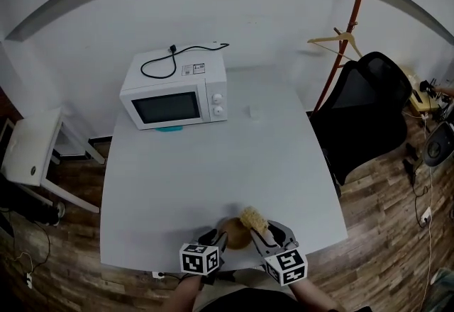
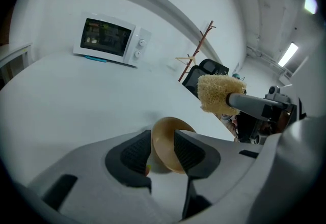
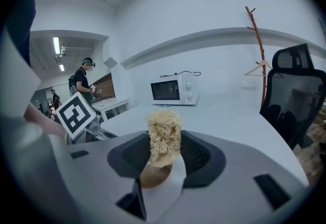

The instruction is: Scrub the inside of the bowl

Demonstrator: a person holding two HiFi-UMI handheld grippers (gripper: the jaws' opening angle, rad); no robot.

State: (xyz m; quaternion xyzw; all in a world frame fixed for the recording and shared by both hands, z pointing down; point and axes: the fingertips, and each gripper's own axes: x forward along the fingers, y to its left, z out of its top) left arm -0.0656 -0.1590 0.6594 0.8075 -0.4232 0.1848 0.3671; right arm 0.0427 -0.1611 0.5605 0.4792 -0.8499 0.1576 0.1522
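A tan bowl [image 1: 234, 232] sits near the front edge of the white table [image 1: 213, 162]. My left gripper [image 1: 215, 238] is at the bowl's left side. In the left gripper view the bowl [image 2: 165, 141] appears tilted, its rim between the jaws of my left gripper [image 2: 162, 149]; the pads stand apart and I see no squeeze on the rim. My right gripper [image 1: 264, 232] is shut on a pale loofah sponge [image 1: 253, 219], held just above the bowl's right rim. The right gripper view shows the sponge [image 3: 164, 136] upright between the pads, with the bowl [image 3: 153, 174] below it.
A white microwave [image 1: 175, 94] with a black cable on top stands at the table's far left. A black office chair [image 1: 365, 112] and a wooden coat stand [image 1: 347, 27] are to the right. A white side table [image 1: 32, 147] is on the left. A person [image 3: 81, 80] stands far off.
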